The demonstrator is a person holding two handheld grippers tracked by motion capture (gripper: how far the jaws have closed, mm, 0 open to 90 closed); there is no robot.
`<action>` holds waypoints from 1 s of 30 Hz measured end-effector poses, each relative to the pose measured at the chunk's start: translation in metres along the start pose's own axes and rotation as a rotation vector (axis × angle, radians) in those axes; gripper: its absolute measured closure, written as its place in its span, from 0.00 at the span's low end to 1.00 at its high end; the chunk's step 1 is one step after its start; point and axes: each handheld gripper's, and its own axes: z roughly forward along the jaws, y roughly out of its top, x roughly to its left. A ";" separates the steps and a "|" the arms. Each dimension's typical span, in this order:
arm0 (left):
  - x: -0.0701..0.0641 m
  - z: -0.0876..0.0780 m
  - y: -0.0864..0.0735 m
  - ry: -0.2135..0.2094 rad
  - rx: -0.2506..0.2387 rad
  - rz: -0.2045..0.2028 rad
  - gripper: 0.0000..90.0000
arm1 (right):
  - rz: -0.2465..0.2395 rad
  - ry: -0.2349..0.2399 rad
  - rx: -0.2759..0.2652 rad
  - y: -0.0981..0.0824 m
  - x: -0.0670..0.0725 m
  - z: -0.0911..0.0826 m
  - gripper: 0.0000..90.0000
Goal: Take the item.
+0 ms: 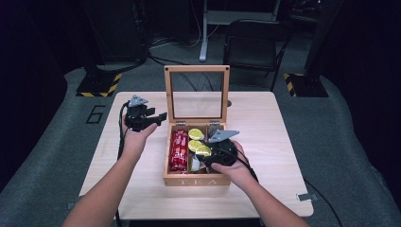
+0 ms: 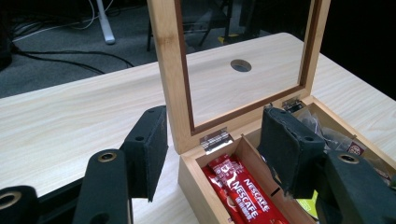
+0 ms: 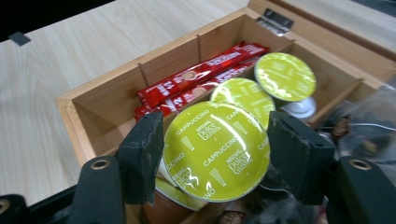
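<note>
A wooden tea box [image 1: 196,180] stands on the table with its glass lid [image 1: 196,90] raised upright. Red Nescafe sticks [image 3: 201,74] lie in its left compartment. Green-lidded capsules [image 3: 285,77] sit in the middle one. My right gripper [image 3: 212,156] is over that middle compartment, shut on a green cappuccino capsule [image 3: 219,135] whose foil lid spans from pad to pad. From above, the right gripper [image 1: 205,158] sits low at the box's front. My left gripper [image 1: 158,118] hovers beside the lid's left edge, open, with nothing gripped between its jaws [image 2: 212,144].
Clear-wrapped tea bags [image 3: 369,126] fill the box's right compartment. The light wood table [image 1: 265,123] has a round hole [image 2: 240,65] behind the lid. A dark chair [image 1: 250,42] and cables sit on the floor beyond the table.
</note>
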 end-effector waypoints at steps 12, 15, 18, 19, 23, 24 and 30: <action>0.006 -0.004 -0.003 0.006 0.005 -0.008 0.47 | 0.037 -0.105 -0.024 -0.007 -0.031 -0.031 0.41; 0.007 -0.005 -0.003 0.010 0.006 -0.007 0.47 | 0.054 -0.138 -0.027 -0.013 -0.042 -0.037 0.41; 0.009 -0.007 -0.003 0.015 0.003 -0.010 0.47 | 0.079 -0.165 -0.027 -0.020 -0.053 -0.045 0.41; 0.009 -0.007 -0.003 0.016 0.004 -0.009 0.47 | 0.087 -0.175 -0.030 -0.022 -0.056 -0.048 0.41; 0.010 -0.008 -0.003 0.018 0.005 -0.008 0.47 | 0.124 -0.208 -0.037 -0.031 -0.069 -0.057 0.41; 0.010 -0.009 -0.003 0.018 0.005 -0.007 0.47 | 0.132 -0.218 -0.034 -0.033 -0.072 -0.059 0.41; 0.009 -0.009 -0.003 0.017 0.006 -0.010 0.47 | 0.149 -0.277 -0.007 -0.048 -0.083 -0.064 0.41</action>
